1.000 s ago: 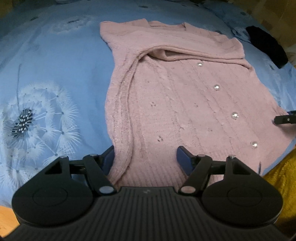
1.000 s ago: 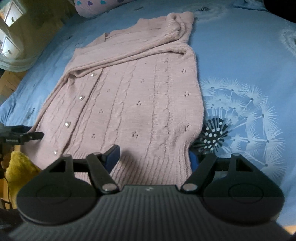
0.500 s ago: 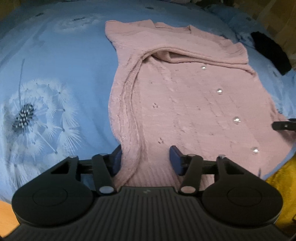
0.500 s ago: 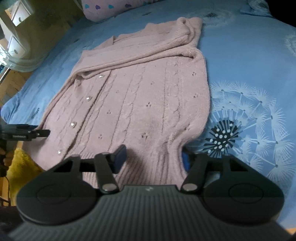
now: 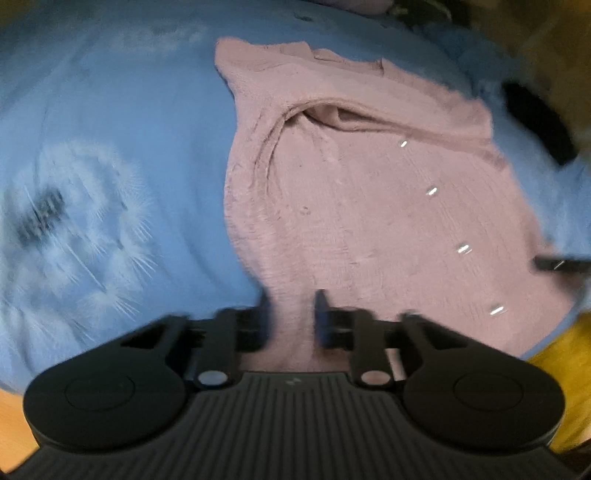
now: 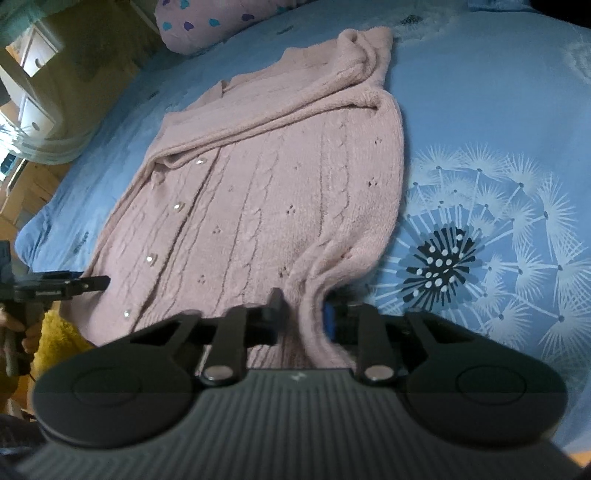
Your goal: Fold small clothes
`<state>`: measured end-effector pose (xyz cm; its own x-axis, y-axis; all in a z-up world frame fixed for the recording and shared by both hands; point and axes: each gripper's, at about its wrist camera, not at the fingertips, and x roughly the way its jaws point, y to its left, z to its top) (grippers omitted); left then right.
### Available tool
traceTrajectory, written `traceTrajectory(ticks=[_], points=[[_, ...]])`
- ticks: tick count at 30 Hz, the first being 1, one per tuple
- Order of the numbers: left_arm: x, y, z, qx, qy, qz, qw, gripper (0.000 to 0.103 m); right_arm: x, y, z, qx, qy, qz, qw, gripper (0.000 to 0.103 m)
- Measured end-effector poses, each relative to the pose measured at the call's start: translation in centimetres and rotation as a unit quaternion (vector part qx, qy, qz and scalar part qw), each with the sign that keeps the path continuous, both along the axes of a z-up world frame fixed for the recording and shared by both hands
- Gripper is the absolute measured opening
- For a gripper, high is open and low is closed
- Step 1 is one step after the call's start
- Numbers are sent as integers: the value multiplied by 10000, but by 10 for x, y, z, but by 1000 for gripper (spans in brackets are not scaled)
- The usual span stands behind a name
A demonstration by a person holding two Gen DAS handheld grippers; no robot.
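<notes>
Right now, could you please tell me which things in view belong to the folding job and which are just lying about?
In the job:
- pink cardigan
- left gripper, closing on its hem
- right gripper, closing on its hem

Lying about:
- heart-print pillow
- black cloth
- yellow cloth
- bedsheet underneath

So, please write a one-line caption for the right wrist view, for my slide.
Right gripper closing on the hem of a pink cardigan spread on a blue dandelion-print bedsheet.
</notes>
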<state>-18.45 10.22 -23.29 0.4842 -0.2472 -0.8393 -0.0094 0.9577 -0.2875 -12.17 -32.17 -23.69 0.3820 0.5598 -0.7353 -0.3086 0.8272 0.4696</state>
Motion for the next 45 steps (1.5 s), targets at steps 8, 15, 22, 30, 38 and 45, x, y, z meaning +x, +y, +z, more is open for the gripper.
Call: traceTrajectory(ticks=[8, 15, 22, 30, 38, 45], points=[[1, -6, -3, -155, 152, 97, 9997, 23, -1, -7, 6, 774, -48, -187, 9968, 17], [5, -2, 0, -582, 150, 87, 9982, 18, -5, -13, 7, 1007, -162, -301, 9943, 17], [10, 18, 17, -2355, -45, 462, 9708, 17, -3, -20, 32, 1601, -582, -437, 9844, 16], [28, 8, 46, -2841, -594, 566, 9553, 17, 14, -15, 43, 2206, -787, -506, 9709, 16], [64, 7, 83, -3106, -1258, 786, 9389, 17, 54, -13, 60, 2592, -1177, -731, 9558, 16], [122, 29, 93, -2815, -1573, 1223, 9386, 17, 109, -15, 79, 2645, -1440, -1005, 9483, 16]])
